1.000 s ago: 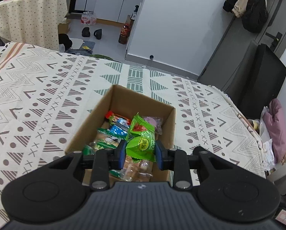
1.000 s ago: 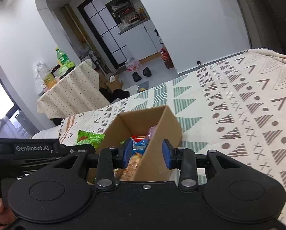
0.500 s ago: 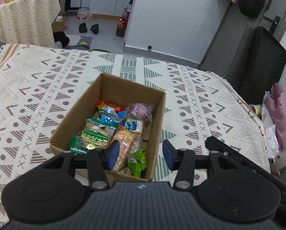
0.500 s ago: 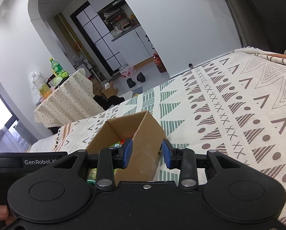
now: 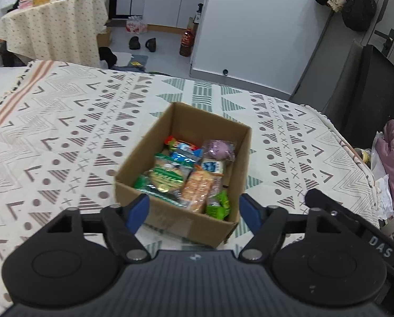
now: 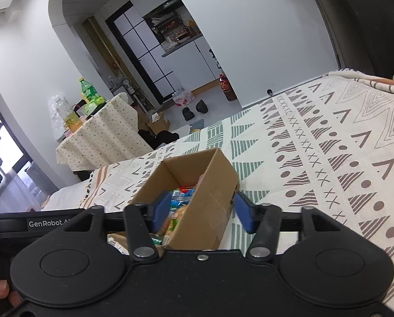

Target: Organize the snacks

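— Where's the cardboard box [image 5: 149,155]?

— Centre frame, on the patterned bedspread [image 5: 65,132], long axis running from lower left up to upper right.

— What's inside?

— Snack packets [image 5: 186,174]: green, blue, orange, one purple. Their labels are too blurred to read.

— And the grippers?

— The left gripper [image 5: 194,211] is spread wide, empty. The right gripper [image 6: 202,211] gapes astride the box's near corner. "GenRobot.AI" [image 6: 49,223] shows on a casing.

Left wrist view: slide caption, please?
Open left claw above a cardboard box of packed snacks on a patterned bedspread.
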Demonstrator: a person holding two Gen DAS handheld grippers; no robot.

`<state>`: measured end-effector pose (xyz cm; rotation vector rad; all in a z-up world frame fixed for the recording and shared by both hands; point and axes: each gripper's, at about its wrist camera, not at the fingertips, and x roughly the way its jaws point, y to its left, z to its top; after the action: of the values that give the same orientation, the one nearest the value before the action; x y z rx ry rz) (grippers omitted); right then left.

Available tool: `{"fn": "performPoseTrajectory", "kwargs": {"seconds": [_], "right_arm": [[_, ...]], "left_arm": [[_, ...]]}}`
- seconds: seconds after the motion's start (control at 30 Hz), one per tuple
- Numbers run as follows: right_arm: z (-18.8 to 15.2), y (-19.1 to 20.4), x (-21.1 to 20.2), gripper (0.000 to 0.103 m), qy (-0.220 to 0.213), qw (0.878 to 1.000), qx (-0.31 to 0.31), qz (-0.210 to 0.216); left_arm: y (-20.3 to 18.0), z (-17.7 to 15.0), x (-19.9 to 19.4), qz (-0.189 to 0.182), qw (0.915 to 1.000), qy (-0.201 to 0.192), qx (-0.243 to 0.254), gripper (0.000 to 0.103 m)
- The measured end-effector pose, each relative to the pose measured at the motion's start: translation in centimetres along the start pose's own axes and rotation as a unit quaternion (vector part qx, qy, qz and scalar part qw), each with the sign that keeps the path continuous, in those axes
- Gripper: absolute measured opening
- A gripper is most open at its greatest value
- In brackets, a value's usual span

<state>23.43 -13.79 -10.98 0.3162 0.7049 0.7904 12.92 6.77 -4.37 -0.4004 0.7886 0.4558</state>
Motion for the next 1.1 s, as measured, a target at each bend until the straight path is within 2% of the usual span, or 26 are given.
{"fn": "performPoseTrajectory", "kwargs": {"seconds": [0.13,0.2,0.3,0.43,0.5,0.87,1.1], "right_arm": [[0.0,1.0,-1.1,0.071,-0.003,1.0,-0.009,-0.005],[-0.1,1.5,-1.8,0.084,-0.005,1.0,-0.016,-0.01],[0.0,2.4,-2.8,0.093,-0.002,0.999,-0.029,-0.014],[0.5,3.6,-4.1,0.097,0.007,0.999,-0.048,-0.013],[0.8,4.4,-4.7,0.103,0.009,0.998,-0.061,-0.016],[0.6,8.4,-7.9,0.103,0.019,0.991,-0.124,-0.033],[0.3,9.8,-10.7,0.103,0.017,0.989,-0.136,-0.051]], "left_arm": [[0.9,-0.1,-1.4,0.01,0.9999,0.001,0.006,0.078],[1.2,-0.2,-2.2,0.009,0.9999,-0.001,0.015,0.081],[1.6,-0.4,-3.2,0.009,0.9997,-0.002,0.024,0.083],[2.4,-0.6,-4.8,-0.001,0.9996,-0.001,0.029,0.083],[2.8,-0.6,-5.6,-0.005,0.9993,0.0,0.036,0.084],[4.6,-1.9,-10.0,-0.024,0.9971,-0.001,0.073,0.09],[5.8,-2.5,-12.8,-0.04,0.9944,-0.006,0.098,0.09]]}}
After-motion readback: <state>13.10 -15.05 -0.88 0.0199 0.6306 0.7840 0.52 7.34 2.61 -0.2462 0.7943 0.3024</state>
